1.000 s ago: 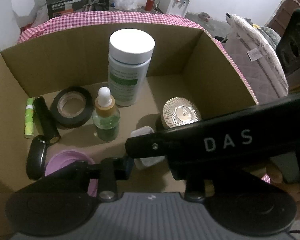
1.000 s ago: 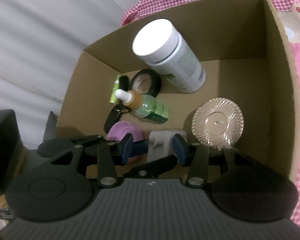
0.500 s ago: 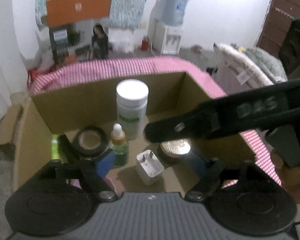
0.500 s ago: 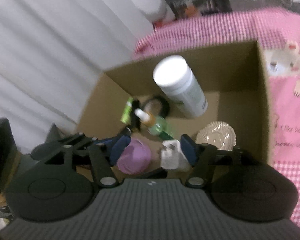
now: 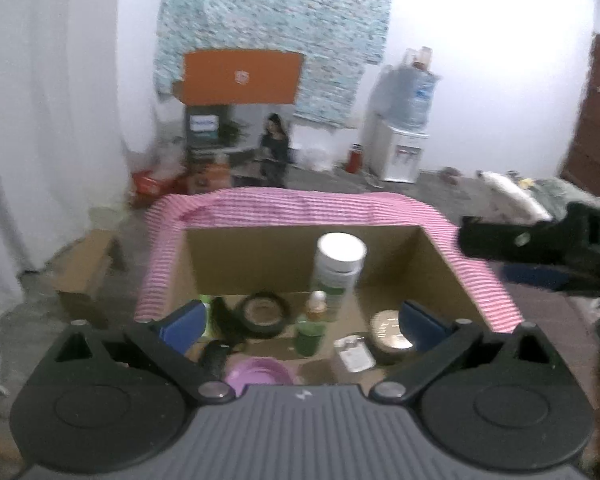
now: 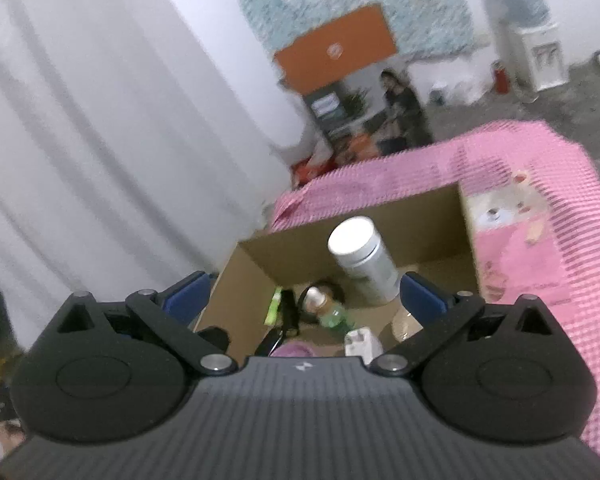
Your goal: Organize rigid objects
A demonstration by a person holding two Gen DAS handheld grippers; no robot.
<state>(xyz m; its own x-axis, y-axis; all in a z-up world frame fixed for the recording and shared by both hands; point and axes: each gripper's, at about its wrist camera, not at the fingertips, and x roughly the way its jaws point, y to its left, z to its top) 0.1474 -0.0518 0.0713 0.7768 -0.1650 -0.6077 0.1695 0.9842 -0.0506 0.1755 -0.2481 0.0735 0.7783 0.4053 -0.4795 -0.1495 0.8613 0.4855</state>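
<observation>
Both tools, the left tool point(image 5: 300, 322) and right tool point(image 6: 306, 296), hover empty with jaws opening above the cardboard box point(image 5: 256, 258), where the white charger point(image 5: 354, 356) lies among already-sorted bottles.

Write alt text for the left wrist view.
An open cardboard box on a pink checked cloth holds a white-capped bottle, tape roll, dropper bottle and white charger; the left gripper hovers above, jaws opening, empty.

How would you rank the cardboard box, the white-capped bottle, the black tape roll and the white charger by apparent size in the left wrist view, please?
1. cardboard box
2. white-capped bottle
3. black tape roll
4. white charger; it lies nearer the camera, so its real size is unsure.
</observation>
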